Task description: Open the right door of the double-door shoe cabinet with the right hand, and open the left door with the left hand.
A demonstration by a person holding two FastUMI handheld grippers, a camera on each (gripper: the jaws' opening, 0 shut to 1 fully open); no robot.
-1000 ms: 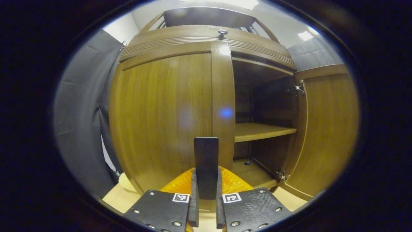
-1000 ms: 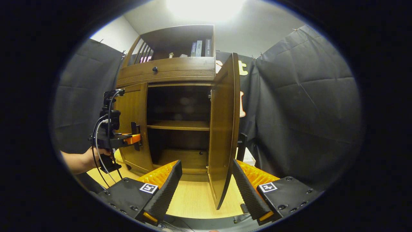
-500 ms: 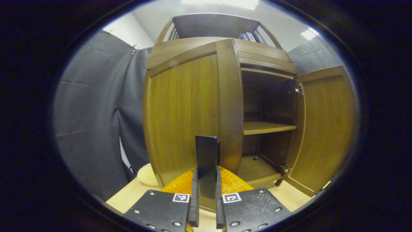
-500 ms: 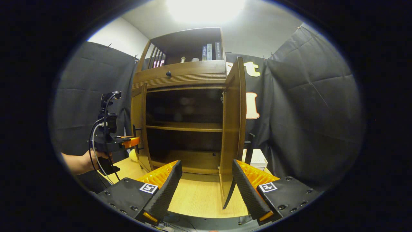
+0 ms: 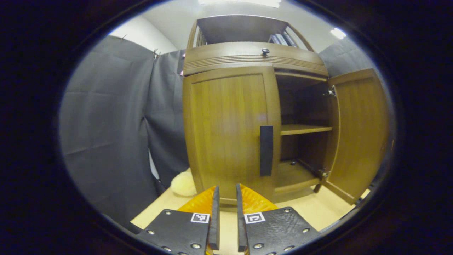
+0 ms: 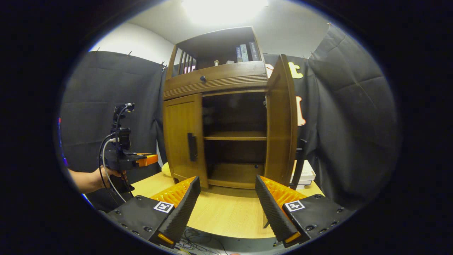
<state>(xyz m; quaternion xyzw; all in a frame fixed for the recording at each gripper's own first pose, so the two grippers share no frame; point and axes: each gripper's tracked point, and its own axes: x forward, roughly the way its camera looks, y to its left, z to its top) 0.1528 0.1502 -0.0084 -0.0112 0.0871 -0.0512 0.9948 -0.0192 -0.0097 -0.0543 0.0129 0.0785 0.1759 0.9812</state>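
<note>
The wooden shoe cabinet (image 5: 254,58) stands ahead on a light wooden floor board. Its left door (image 5: 226,131) lies flat against the cabinet front, and the dark bar handle (image 5: 266,150) on it is free. The right door (image 5: 359,127) is swung wide open, showing a shelf (image 5: 304,129). My left gripper (image 5: 226,219) hangs back from the handle, its fingers nearly together with nothing between them. In the right gripper view the left door (image 6: 182,136) and right door (image 6: 281,120) stand the same way, and my right gripper (image 6: 226,203) is wide open, well short of the cabinet.
A hand (image 6: 106,174) holds the left gripper (image 6: 136,161) left of the cabinet. A cream soft thing (image 5: 182,184) lies at the cabinet's left foot. Stacked books (image 6: 306,175) sit behind the open right door. Black cloth walls close both sides.
The left gripper has come off the left door's handle and drawn back. The left door, partly swung out before, now lies flat again. The right gripper has backed away and turned left.
</note>
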